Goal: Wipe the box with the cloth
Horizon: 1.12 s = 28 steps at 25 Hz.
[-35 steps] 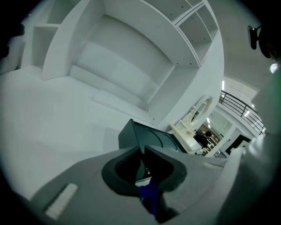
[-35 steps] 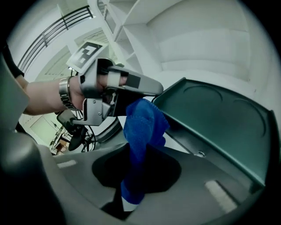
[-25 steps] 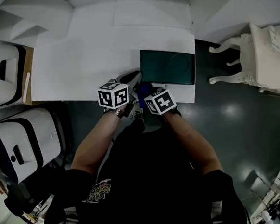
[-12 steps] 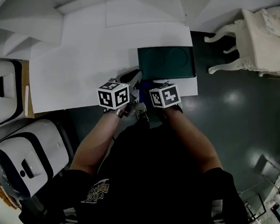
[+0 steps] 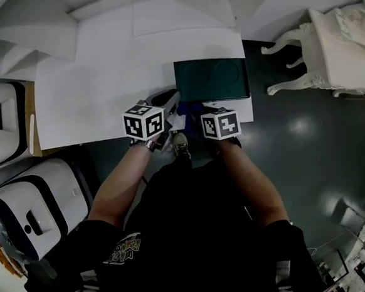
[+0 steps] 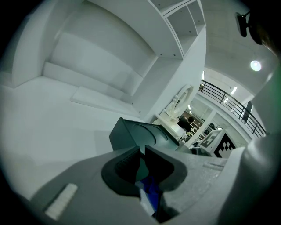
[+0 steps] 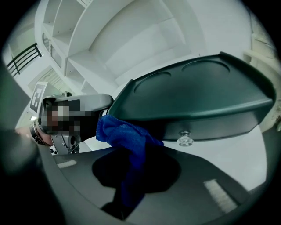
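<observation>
A dark green box (image 5: 213,80) with a small clear knob (image 7: 185,140) on its near side stands on the white table (image 5: 99,85). A blue cloth (image 5: 189,107) hangs just in front of the box between my two grippers. My right gripper (image 7: 139,160) is shut on the cloth (image 7: 127,138), which rises to the left toward the left gripper (image 7: 77,118). In the left gripper view my left gripper (image 6: 141,151) shows only a thin slit at its tips. Blue cloth (image 6: 151,193) with a white tag sits between its jaws lower down.
The box (image 6: 140,134) sits near the table's front right corner. A white ornate chair (image 5: 340,57) stands on the dark floor to the right. White and black machines (image 5: 16,186) stand at the left. White shelving (image 6: 184,22) rises behind the table.
The right gripper has shifted slightly to the right, widening the gap between the two marker cubes. The cloth stays between the grippers. The head view has shifted a little.
</observation>
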### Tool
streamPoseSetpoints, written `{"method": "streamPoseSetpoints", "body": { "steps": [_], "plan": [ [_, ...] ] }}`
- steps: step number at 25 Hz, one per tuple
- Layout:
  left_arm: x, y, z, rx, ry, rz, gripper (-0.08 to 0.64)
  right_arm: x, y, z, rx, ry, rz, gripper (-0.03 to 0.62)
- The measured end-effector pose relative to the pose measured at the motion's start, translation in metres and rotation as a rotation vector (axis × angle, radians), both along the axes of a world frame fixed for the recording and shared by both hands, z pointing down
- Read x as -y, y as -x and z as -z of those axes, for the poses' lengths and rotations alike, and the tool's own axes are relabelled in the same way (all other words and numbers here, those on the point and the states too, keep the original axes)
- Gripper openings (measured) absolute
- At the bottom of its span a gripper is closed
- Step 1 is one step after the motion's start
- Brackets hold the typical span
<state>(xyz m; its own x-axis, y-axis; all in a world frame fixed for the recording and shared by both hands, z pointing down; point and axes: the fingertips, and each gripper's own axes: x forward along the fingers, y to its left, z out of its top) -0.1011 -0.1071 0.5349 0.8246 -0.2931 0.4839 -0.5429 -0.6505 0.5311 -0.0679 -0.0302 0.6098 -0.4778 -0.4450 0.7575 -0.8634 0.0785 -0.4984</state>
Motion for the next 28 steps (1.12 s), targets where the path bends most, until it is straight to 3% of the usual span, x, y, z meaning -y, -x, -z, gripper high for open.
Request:
{"method": "streamPoseSetpoints", "body": {
  "steps": [14,28],
  "plan": [
    [0.001,0.000,0.000,0.039,-0.020,0.011,0.040,-0.012,-0.051,0.001,0.020,-0.004,-0.103,0.092],
    [0.000,-0.001,-0.001,0.083,-0.036,0.040,0.040,-0.027,-0.083,0.006,0.054,-0.007,-0.078,0.092]
  ]
}}
